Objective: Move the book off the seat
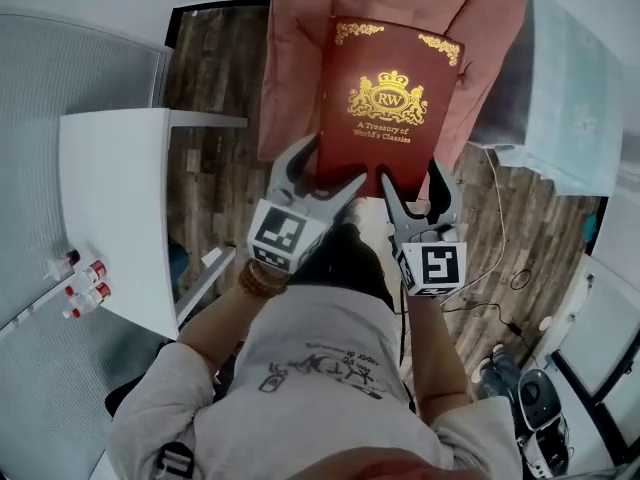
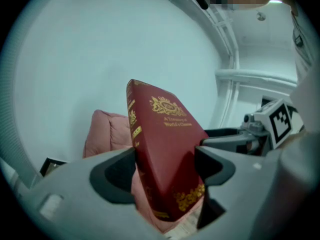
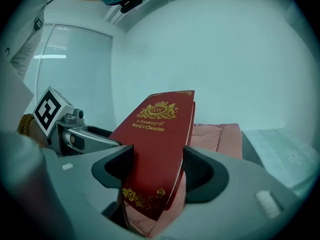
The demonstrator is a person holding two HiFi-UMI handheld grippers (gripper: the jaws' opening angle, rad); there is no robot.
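Observation:
A thick dark red book with gold lettering is held up over the pink cushioned seat, clear of the cushion. My left gripper is shut on the book's near left corner, at the spine side. My right gripper is shut on its near right corner, at the page side. In the left gripper view the left gripper has its pads against both covers. The right gripper grips the same way in its own view. The pink seat shows behind and below the book.
A white table stands at the left with small red-capped bottles on it. A pale blue covered surface lies right of the seat. A cable trails over the wooden floor. The person's torso fills the lower middle.

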